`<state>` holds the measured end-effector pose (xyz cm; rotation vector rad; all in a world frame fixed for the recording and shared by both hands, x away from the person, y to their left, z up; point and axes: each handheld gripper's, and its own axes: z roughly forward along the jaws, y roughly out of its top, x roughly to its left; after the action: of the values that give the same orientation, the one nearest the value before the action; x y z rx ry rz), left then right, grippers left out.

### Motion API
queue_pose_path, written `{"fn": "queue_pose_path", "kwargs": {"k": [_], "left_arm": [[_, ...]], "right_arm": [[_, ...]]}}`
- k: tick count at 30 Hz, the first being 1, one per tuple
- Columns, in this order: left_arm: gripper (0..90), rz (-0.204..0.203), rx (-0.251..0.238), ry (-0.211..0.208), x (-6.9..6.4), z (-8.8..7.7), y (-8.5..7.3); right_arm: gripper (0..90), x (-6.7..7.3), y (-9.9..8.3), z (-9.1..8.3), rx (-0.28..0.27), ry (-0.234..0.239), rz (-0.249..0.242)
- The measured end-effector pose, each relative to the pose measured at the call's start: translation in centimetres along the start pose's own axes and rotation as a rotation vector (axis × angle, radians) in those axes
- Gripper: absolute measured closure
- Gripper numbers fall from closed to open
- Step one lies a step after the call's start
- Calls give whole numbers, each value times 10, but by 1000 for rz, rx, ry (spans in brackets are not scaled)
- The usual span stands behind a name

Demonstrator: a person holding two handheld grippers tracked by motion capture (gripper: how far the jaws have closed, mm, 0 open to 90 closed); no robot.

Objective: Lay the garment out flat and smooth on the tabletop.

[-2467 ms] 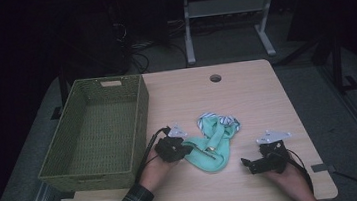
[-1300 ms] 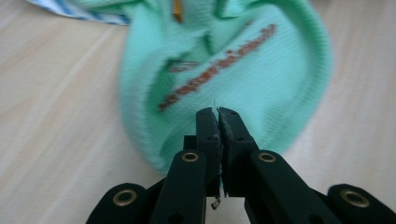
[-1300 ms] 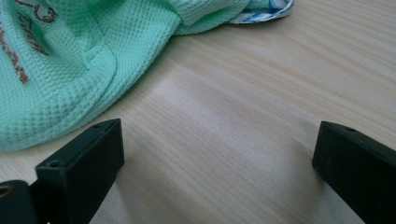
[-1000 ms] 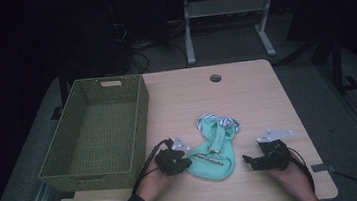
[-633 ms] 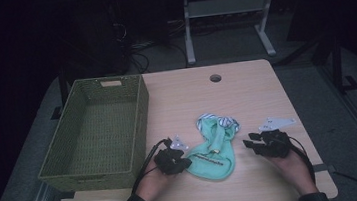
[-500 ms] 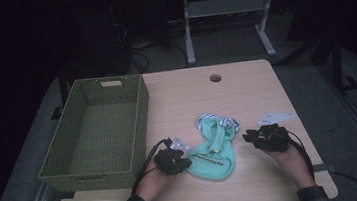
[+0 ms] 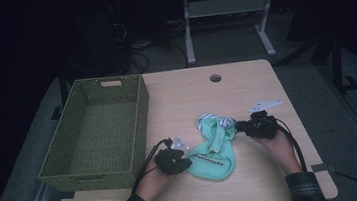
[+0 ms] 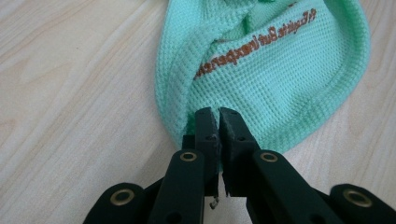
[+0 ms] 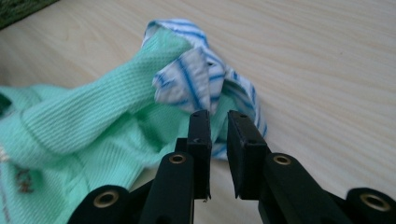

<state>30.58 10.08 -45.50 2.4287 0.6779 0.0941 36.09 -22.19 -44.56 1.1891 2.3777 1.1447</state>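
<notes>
A mint-green knitted garment (image 7: 212, 157) with brown lettering lies crumpled at the middle of the wooden table (image 7: 255, 183). Its blue-striped white lining (image 7: 224, 122) shows at the far end. My left gripper (image 7: 188, 161) is shut on the garment's near-left hem (image 8: 177, 116), and in the left gripper view the jaws (image 8: 217, 114) meet over the knit. My right gripper (image 7: 238, 126) comes in from the right at the striped end (image 9: 187, 79). Its jaws (image 9: 219, 119) have just been closing, and they pinch a fold of the striped cloth between them.
A green woven basket (image 7: 97, 182) stands empty along the table's left side, close to my left hand. A round cable hole (image 7: 215, 78) sits near the table's far edge. Dark floor, cables and a metal stand lie beyond the table.
My right gripper has moved left across the table to the garment's striped end, and its jaws have narrowed onto the cloth. The left gripper has held still on the hem.
</notes>
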Motion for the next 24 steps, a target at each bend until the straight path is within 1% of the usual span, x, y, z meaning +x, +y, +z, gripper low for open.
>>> {"fn": "queue_pose_path", "kwargs": {"k": [1,3,5,6,9,12,14,17,19,21,22,24], "left_arm": [[858,-1,0,-1,0,0,0],[858,0,1,-1,0,0,0],[858,-3,-1,-3,0,0,0],[857,-4,-3,-5,1,0,0],[856,-5,-4,-7,1,0,-1],[856,-5,-4,-6,1,0,-1],[856,-8,-6,-7,1,0,-1],[857,-8,-6,-8,1,0,-1],[857,-8,-6,-8,1,0,-1],[857,-6,-6,-7,1,0,-1],[857,-6,-5,-7,1,0,-1],[857,-6,-4,-8,1,0,0]], "right_arm": [[791,0,1,1,-11,8,17],[791,-3,5,4,-16,18,28],[792,-6,6,7,-32,19,21],[792,-7,7,8,-36,26,30],[792,-10,4,15,-18,33,45],[791,-12,3,21,-23,33,41],[764,-13,3,23,-35,32,38],[723,-13,2,28,-60,56,32],[707,-12,2,30,-70,73,49],[707,-11,3,32,-75,80,41],[708,-11,3,33,-88,83,27],[708,-7,4,36,-72,86,28]]}}
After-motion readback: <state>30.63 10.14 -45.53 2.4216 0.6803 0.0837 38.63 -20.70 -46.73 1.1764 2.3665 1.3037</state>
